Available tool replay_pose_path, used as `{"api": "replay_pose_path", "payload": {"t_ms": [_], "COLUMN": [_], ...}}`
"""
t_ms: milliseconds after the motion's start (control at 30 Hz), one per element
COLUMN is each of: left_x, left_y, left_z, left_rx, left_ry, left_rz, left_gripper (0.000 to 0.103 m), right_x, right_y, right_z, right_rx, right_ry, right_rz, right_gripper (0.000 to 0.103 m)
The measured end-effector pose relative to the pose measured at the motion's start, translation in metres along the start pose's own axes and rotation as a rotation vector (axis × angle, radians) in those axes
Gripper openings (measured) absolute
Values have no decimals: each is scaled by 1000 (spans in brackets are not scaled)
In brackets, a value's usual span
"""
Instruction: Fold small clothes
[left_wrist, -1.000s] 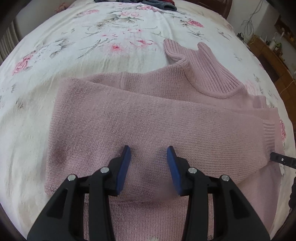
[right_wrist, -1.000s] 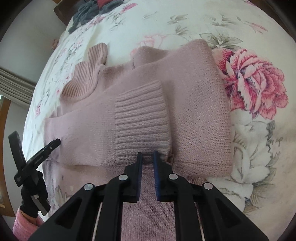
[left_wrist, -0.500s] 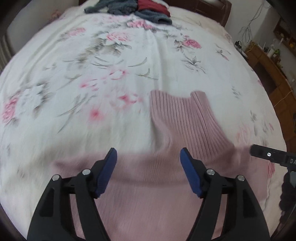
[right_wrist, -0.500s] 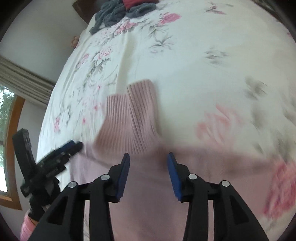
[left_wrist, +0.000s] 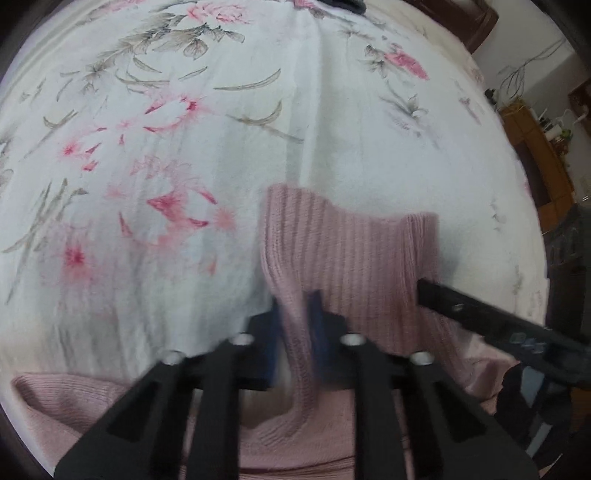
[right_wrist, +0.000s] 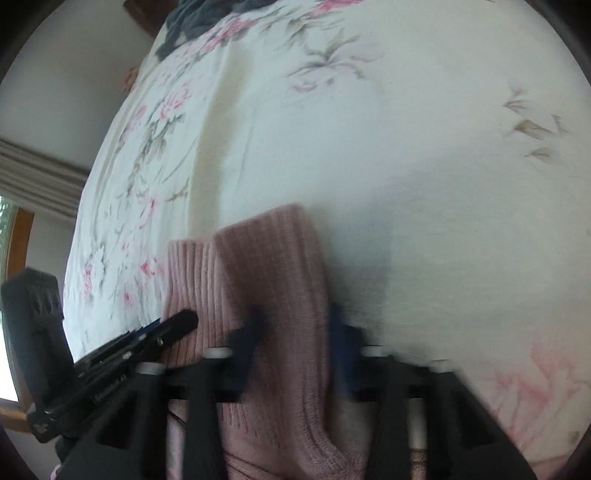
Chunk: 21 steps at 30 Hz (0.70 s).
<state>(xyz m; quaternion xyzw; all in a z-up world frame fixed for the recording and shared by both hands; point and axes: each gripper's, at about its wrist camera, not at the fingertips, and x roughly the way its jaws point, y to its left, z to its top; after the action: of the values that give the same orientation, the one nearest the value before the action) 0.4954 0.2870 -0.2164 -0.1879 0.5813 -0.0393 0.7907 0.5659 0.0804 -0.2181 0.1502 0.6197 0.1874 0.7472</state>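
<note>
A pink knitted sweater (left_wrist: 351, 251) lies on a flowered bedsheet (left_wrist: 184, 110), its ribbed roll collar pointing away from me. My left gripper (left_wrist: 296, 321) is shut on the collar's left edge, with a fold of ribbed fabric pinched between its blue pads. In the right wrist view the collar (right_wrist: 266, 266) runs between the blurred blue fingers of my right gripper (right_wrist: 295, 328), which stand well apart on either side of its right part. The left gripper (right_wrist: 184, 321) shows there at the collar's left edge. One right finger (left_wrist: 461, 306) reaches the collar's right edge.
A heap of dark and red clothes (right_wrist: 207, 14) lies at the bed's far end. Wooden furniture (left_wrist: 543, 155) stands past the right side of the bed. A curtain and a window frame (right_wrist: 37, 173) are on the left. White sheet (right_wrist: 406, 147) stretches beyond the collar.
Both grippers left the folded sleeves and moved up to the collar. The left one opened wide, then shut on the collar's left edge. The right one opened and now straddles the collar.
</note>
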Motion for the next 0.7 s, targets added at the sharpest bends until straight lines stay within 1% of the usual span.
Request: {"api": "replay_pose_path", "payload": {"t_ms": [33, 133, 200, 267, 367, 433, 533, 633, 700], "left_x": [-3, -16, -28, -39, -55, -67, -84, -98, -106], "left_y": [-2, -6, -5, -7, -8, -6, -2, 2, 6], "left_z": [-1, -5, -9, -12, -21, -28, -47, -69, -86], "left_rx": [6, 31, 42, 67, 99, 116, 150, 190, 227], "left_ry": [-16, -47, -76, -107, -148, -173, -198, -208, -209], "left_rz": [-3, -27, -73, -99, -141, -171, -218, -257, -280], "left_gripper": [8, 7, 7, 7, 7, 7, 7, 7, 7], "right_x": [-1, -19, -34, -47, -69, -84, -101, -112, -118], "right_y": [1, 5, 9, 15, 24, 31, 37, 43, 44], "right_z": [-1, -6, -13, -19, -32, -43, -63, -85, -105], "right_rx": [1, -34, -62, -107, -162, -214, -273, -303, -341], "right_ry": [-2, -63, -96, -121, -155, -176, -192, -197, -198], "right_rz": [24, 54, 87, 94, 134, 127, 133, 145, 131], "right_gripper": [12, 12, 12, 12, 12, 12, 12, 12, 12]}}
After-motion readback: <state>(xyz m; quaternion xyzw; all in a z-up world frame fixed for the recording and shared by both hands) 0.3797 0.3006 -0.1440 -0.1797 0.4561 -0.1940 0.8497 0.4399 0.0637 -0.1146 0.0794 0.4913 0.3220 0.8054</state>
